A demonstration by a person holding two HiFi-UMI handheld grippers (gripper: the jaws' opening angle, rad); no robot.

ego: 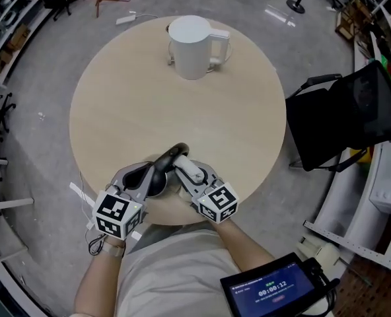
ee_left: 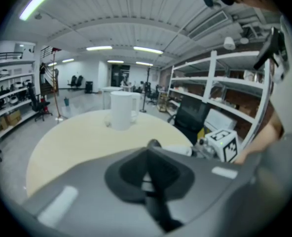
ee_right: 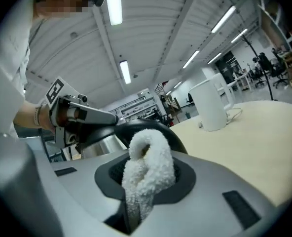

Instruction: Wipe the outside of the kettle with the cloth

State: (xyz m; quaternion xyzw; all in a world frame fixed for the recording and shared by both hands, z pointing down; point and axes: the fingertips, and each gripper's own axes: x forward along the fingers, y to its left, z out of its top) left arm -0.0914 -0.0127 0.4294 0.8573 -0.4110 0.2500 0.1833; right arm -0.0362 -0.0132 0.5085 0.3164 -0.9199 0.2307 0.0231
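The right gripper pinches the cloth; the left gripper seems closed, empty. Wiping hasn't started: the far kettle needs reaching.

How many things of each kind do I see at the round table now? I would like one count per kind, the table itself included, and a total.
Kettle, white: 1
Cloth, white: 1
Grippers: 2 (left gripper shut on nothing, right gripper shut on the cloth)
Table: 1
Total: 5
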